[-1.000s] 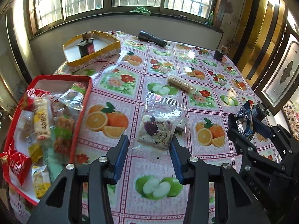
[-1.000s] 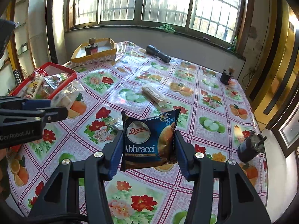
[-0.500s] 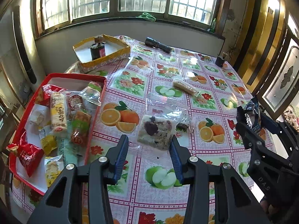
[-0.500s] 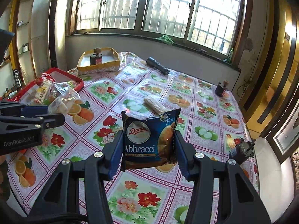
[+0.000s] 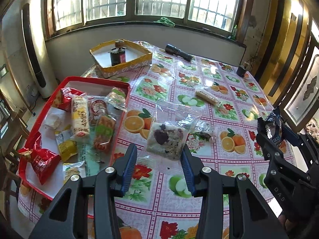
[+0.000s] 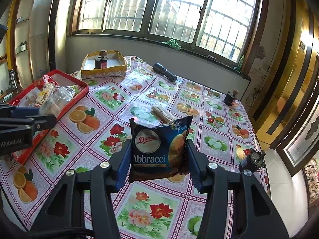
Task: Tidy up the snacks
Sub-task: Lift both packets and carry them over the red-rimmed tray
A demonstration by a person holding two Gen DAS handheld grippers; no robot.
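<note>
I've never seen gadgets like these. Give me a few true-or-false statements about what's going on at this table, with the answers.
1. The right gripper is clamped on a blue Abbracci packet. True.
2. The left gripper holds a clear bag of pale snack. True: the bag sits between its fingers, above the tablecloth.
3. The red tray has nothing in it. False: it holds many wrapped snacks.
4. The black flashlight lies inside the yellow box. False: it lies on the tablecloth beside the box; a dark jar stands in the box.
5. A wrapped snack roll lies alone on the tablecloth. True.
</note>
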